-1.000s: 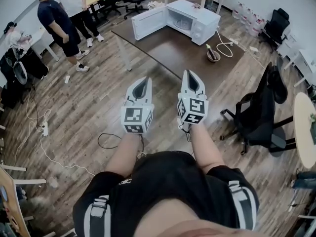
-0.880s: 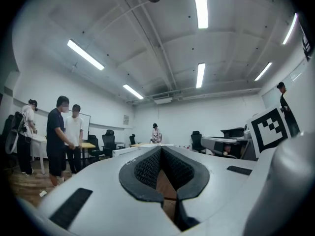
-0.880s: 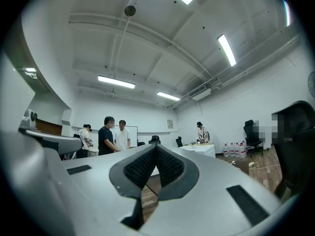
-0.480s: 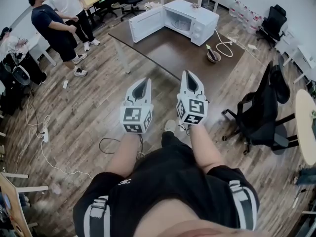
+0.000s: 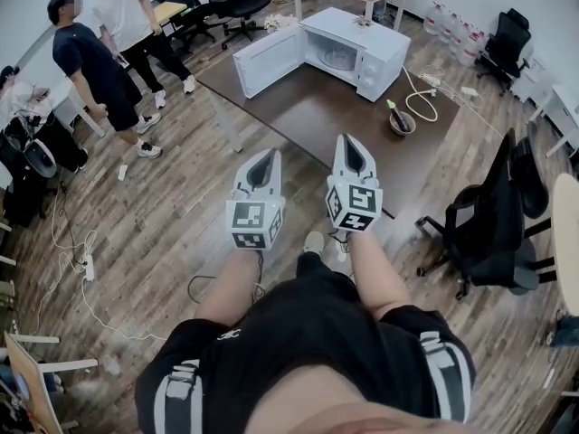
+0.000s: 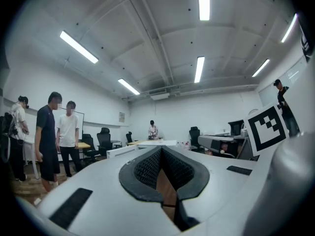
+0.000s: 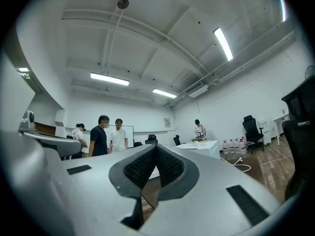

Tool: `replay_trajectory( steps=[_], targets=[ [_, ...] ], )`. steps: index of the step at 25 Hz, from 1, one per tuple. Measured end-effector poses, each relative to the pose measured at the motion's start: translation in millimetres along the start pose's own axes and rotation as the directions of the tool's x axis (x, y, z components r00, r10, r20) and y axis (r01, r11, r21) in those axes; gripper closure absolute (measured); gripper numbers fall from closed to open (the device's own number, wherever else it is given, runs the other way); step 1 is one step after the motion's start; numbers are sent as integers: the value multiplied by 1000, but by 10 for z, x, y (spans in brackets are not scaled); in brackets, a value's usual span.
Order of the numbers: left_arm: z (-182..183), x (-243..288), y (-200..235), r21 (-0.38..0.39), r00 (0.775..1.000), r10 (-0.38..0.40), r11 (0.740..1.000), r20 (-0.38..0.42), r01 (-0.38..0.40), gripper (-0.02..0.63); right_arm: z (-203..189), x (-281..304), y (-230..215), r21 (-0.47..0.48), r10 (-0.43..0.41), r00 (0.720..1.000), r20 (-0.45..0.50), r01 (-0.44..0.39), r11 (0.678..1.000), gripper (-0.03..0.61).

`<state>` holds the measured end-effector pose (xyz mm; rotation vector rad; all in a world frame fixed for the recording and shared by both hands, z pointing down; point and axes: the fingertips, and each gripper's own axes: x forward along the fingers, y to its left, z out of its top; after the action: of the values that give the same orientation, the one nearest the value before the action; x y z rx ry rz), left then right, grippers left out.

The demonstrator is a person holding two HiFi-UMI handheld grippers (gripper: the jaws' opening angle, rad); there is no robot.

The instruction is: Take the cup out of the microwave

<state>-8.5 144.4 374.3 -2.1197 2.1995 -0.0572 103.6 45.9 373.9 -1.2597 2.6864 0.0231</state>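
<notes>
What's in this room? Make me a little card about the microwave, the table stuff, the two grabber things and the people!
microwave: white, on the table, door swung open
table: dark brown
cup: too small to make out inside the microwave
bowl: on the table, right of the microwave
left gripper: jaws together, nothing held
right gripper: jaws together, nothing held
people: two standing at the left, on the wooden floor

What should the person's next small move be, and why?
Probably step closer to the table, bringing both grippers toward the microwave. Its door stands swung open at the table's far end, while the left gripper and right gripper, both shut and empty, are well short of it.
</notes>
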Motion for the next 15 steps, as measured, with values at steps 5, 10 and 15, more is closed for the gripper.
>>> replay_trajectory(
  steps=[5,10,15],
  targets=[
    [-51,810,293,9,1000,-13,1000,-9,13,614,-118,821,-243,3,-6,1000,-7,6,1000,577],
    [-107,1731,658,-39,1000,-14,999,-27,13,614,-211,1697,-619,4,-20,1000,-15,20,1000,577],
    [-59,2701,877,-26,999,-41,999,-20,41,614,-315,2570,-982,-4,-27,999,-32,27,1000,577]
  ],
)
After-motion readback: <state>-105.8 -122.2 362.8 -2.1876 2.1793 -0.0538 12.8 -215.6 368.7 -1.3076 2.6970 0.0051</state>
